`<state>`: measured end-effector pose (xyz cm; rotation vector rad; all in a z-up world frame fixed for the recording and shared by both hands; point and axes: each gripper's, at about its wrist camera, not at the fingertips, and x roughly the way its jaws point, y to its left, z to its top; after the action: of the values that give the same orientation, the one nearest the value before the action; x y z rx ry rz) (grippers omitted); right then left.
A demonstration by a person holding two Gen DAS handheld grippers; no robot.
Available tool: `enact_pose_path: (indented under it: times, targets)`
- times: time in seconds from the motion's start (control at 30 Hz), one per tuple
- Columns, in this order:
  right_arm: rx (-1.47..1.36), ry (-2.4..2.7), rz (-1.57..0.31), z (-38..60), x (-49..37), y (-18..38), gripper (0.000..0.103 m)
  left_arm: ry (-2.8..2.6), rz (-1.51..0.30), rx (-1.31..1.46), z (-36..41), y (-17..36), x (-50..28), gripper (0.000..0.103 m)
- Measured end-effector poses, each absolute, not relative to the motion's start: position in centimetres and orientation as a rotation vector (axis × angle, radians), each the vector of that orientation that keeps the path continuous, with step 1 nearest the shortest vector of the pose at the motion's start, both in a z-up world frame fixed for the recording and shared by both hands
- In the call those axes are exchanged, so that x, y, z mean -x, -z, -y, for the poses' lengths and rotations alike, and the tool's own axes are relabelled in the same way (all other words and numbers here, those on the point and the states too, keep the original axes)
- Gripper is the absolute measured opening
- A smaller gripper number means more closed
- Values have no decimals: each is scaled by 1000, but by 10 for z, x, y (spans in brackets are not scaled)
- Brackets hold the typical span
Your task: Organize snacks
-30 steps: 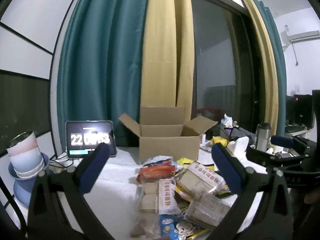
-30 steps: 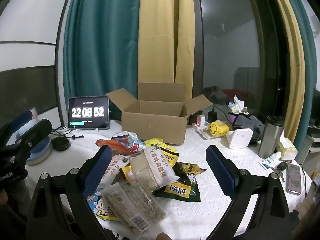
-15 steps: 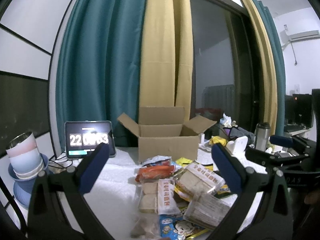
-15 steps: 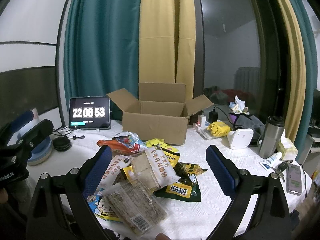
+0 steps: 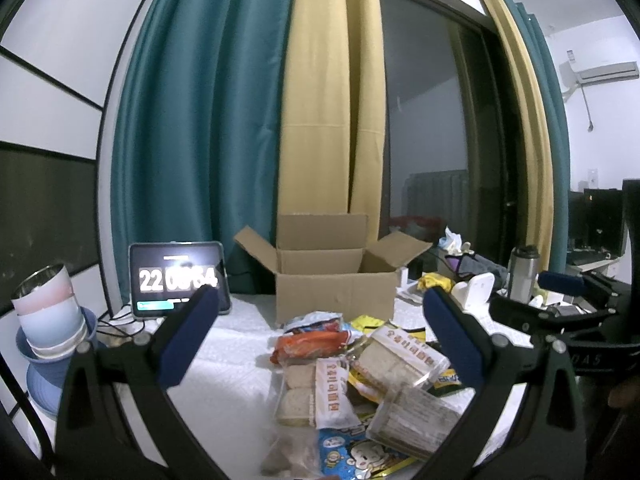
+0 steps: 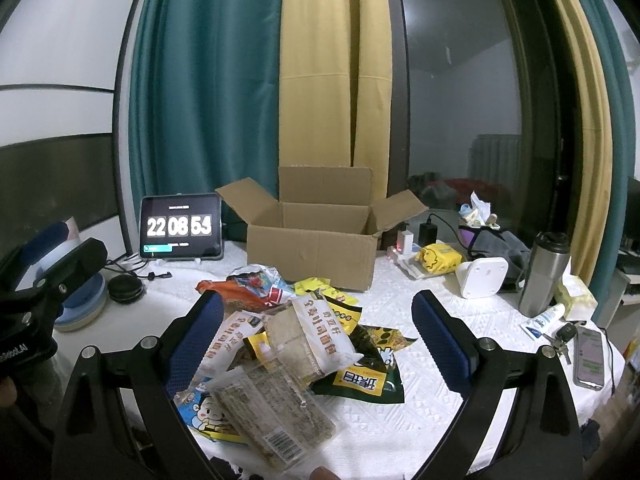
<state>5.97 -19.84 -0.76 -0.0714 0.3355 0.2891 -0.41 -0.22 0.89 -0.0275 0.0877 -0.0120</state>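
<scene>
Curtains (image 6: 248, 92) fill the back, teal folds flanking a smooth yellow panel, and under them the table (image 6: 420, 308) spreads out in a white cloth with a woven diamond texture. Dead centre at the far edge sits the box (image 6: 316, 246), plain brown cardboard, all four flaps splayed open, mouth up. The left view shows the same box (image 5: 336, 294) square-on.

In front of it, the snacks (image 6: 304, 332) lie in a loose heap on the cloth, packets overlapping: a crinkly orange pack (image 5: 310, 342) nearest the box, a clear wrap of pale bread slices (image 6: 308, 334), a glossy dark green bag (image 6: 366, 378), a stiff transparent tray of grainy bars (image 6: 276, 408), and a cartoon-printed packet (image 6: 202, 410) poking out beneath.

The right gripper (image 6: 318, 338) hangs over the heap, blue-padded fingers spread wide, nothing between them. The left gripper (image 5: 320, 336) does the same from its side, jaws wide apart, empty, the pile framed between its pads.

Off left, a flat tablet (image 6: 181, 227) glows with clock digits, beside stacked rounded bowls (image 5: 50, 320). Off right, a brushed steel flask (image 6: 544, 274) stands upright, a white device (image 6: 482, 278) just beside it, and a small phone (image 6: 588, 358) lies flat with keys (image 6: 562, 338) touching.
</scene>
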Motion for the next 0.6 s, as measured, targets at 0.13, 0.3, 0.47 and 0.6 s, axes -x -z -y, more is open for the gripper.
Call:
enact_pose_path:
  times: [0.13,0.3,0.47,0.6]
  targets:
    - [71,-288,-334,197,-58,7,97,10,-91,29,2,-9,5,103]
    - [71,-290,-333,198,-59,8,97,9,-90,31,1,-10,6,103]
    - [71,-289,-335,197,-59,9,97,9,-90,32,1,-10,6,103]
    - [70,-289,-333,198,-58,9,97,9,-89,32,1,-10,6,103]
